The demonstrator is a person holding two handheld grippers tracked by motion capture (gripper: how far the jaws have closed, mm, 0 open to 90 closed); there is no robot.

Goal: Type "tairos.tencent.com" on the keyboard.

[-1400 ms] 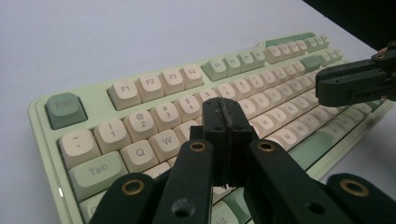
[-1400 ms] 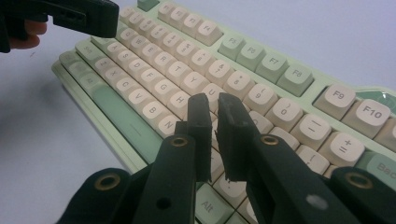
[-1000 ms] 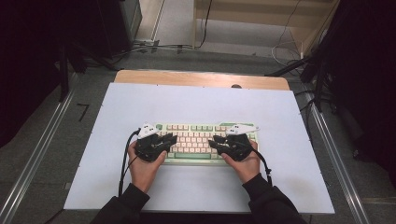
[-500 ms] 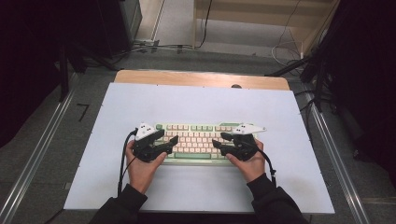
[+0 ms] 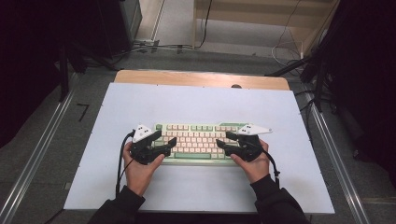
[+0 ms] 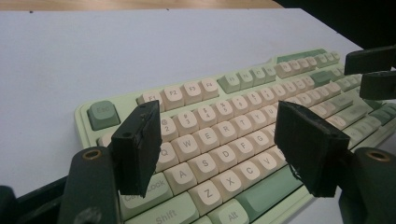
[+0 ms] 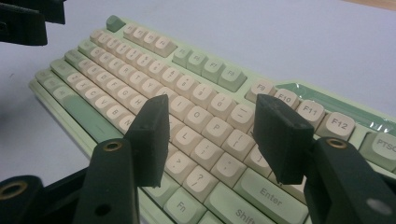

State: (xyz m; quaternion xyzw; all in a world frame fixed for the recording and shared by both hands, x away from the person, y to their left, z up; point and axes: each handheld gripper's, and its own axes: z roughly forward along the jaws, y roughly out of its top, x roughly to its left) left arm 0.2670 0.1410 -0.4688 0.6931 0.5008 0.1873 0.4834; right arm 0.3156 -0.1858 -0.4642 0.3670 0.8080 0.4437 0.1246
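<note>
A pale green keyboard (image 5: pixel 196 140) with cream keys lies flat on the white table top (image 5: pixel 201 102), near its front middle. My left gripper (image 5: pixel 167 138) hovers at the keyboard's left end, and its jaws have just been opening. In the left gripper view that gripper (image 6: pixel 215 126) stands open above the letter keys of the keyboard (image 6: pixel 243 98), pinching nothing. My right gripper (image 5: pixel 223 140) is at the right end, its jaws also just opened wider. In the right gripper view it (image 7: pixel 210 112) gapes over the keys near Enter on the keyboard (image 7: pixel 140 74), with nothing pinched.
A wooden strip (image 5: pixel 201 78) borders the table's far edge. Metal rails (image 5: pixel 42 154) run along both sides on the grey floor. Cables (image 5: pixel 285 46) lie behind the table. Each gripper's cable (image 5: pixel 120 168) trails back beside the person's dark sleeve.
Both grippers' jaws have spread wider apart over the keyboard's ends. The hands have shifted slightly outward. The keyboard has stayed in place.
</note>
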